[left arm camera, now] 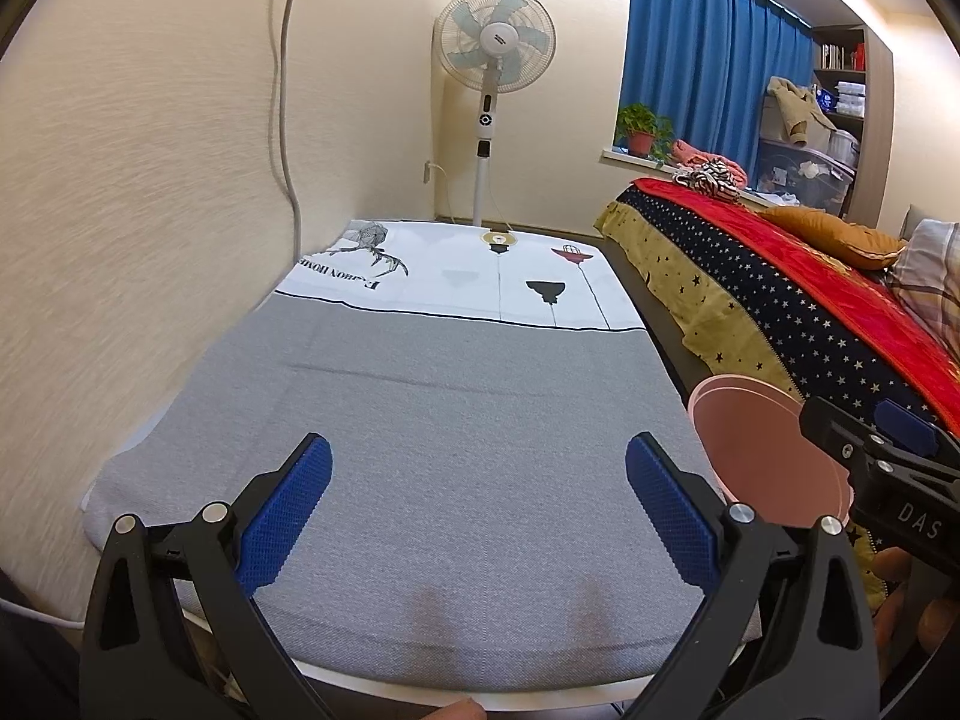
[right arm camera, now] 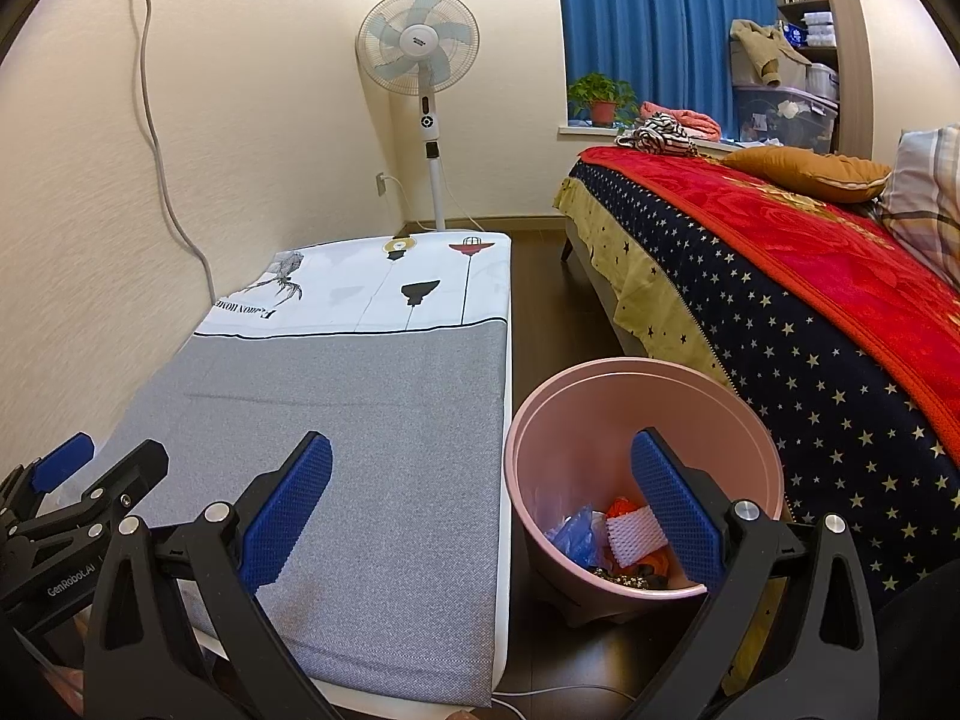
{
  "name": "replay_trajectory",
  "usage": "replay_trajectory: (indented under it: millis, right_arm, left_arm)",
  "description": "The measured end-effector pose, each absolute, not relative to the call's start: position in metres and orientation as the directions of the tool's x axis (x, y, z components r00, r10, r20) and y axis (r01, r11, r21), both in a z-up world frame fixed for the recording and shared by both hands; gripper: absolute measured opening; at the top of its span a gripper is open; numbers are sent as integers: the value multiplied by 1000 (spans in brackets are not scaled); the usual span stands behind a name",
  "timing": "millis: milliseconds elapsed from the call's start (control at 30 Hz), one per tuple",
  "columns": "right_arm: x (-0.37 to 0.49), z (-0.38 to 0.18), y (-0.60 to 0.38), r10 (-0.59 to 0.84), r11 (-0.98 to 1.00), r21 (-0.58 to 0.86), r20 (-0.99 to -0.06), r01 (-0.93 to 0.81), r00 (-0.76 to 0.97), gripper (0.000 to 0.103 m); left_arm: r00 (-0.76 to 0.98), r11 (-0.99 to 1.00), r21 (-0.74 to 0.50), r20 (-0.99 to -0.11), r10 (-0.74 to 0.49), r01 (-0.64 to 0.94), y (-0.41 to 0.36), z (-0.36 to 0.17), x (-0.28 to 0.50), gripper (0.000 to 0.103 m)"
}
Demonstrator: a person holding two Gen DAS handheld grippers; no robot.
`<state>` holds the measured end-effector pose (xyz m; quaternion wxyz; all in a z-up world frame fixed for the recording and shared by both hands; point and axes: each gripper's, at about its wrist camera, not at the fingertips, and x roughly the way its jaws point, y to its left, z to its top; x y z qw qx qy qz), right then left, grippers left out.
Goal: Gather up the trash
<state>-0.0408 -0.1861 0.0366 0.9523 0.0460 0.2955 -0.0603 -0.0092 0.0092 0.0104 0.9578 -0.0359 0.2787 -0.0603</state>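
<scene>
Left gripper and right gripper: both spread wide, nothing held, both over the near end of one low table under a grey-and-white cloth. One pink bin stands on the floor just right of the table, between it and the bed. Trash in the bin: one white foam net, one blue plastic piece, orange scraps; one standing fan at the far wall.

Cream walls filled the left of the frame; a standing fan stood top centre; blue curtains hung upper right; a bed lay right over dark floor.
</scene>
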Motion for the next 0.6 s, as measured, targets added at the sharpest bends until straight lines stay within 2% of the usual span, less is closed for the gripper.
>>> replay_trajectory:
  millis: [600]
  right_arm:
    - [-41, 37, -186, -87, 989, 50, -568, 140, 818, 98]
  left_arm:
    - [846, 994, -74, -522, -111, 85, 6, 9, -8, 95]
